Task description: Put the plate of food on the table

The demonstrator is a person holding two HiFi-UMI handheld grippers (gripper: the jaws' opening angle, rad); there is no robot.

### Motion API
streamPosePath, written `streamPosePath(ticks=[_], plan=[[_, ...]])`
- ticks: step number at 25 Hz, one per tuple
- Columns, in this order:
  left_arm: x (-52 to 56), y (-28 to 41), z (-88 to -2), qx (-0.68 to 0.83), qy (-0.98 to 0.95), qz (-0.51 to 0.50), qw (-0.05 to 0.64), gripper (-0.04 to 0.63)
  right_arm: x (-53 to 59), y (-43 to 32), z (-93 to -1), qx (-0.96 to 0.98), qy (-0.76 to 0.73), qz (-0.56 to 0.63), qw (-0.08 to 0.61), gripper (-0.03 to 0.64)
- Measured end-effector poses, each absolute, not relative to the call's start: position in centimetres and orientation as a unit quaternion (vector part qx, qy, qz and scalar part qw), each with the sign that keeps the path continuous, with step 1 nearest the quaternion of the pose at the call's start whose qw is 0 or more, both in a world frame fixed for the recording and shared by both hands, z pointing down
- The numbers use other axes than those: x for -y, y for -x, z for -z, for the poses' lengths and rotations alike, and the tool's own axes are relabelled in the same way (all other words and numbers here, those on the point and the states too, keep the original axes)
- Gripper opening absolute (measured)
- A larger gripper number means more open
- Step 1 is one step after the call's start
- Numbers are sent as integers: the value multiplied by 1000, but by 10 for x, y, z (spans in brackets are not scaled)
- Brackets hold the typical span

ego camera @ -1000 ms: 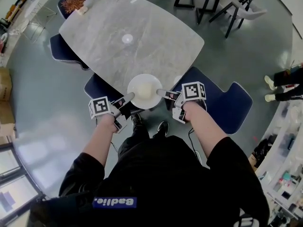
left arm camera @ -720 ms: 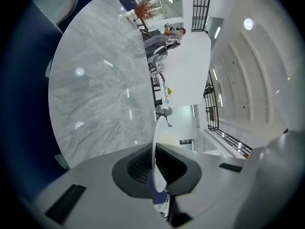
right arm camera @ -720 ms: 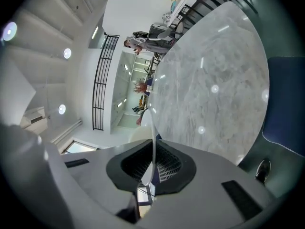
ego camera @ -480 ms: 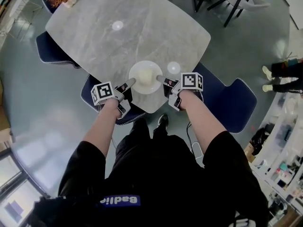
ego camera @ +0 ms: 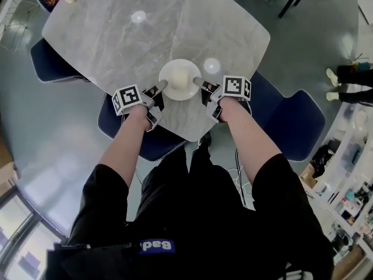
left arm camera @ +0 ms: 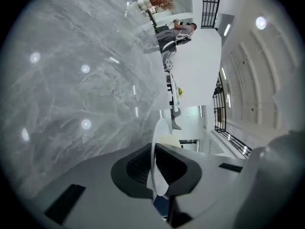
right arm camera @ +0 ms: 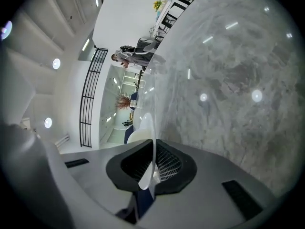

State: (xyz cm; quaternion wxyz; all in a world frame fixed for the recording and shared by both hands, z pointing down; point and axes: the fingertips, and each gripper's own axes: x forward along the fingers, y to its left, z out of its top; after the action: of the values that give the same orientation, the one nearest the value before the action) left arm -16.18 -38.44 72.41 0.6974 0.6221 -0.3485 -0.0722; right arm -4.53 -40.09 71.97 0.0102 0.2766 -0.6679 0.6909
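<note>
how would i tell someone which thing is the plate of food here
Find the big grey marble table with dark blue chairs around it. At its near edge is a round white plate with a pale mound of food in the middle. It is the only dish there, and the left gripper and the right gripper pinch its rim from opposite sides.
</note>
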Motion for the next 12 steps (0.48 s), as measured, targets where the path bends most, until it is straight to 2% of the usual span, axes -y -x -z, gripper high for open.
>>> streamPosePath(ticks=[12], plan=[[394,158,-750,356,-605,17,712,17,412,45,-751,639,-299,-705,78,20]])
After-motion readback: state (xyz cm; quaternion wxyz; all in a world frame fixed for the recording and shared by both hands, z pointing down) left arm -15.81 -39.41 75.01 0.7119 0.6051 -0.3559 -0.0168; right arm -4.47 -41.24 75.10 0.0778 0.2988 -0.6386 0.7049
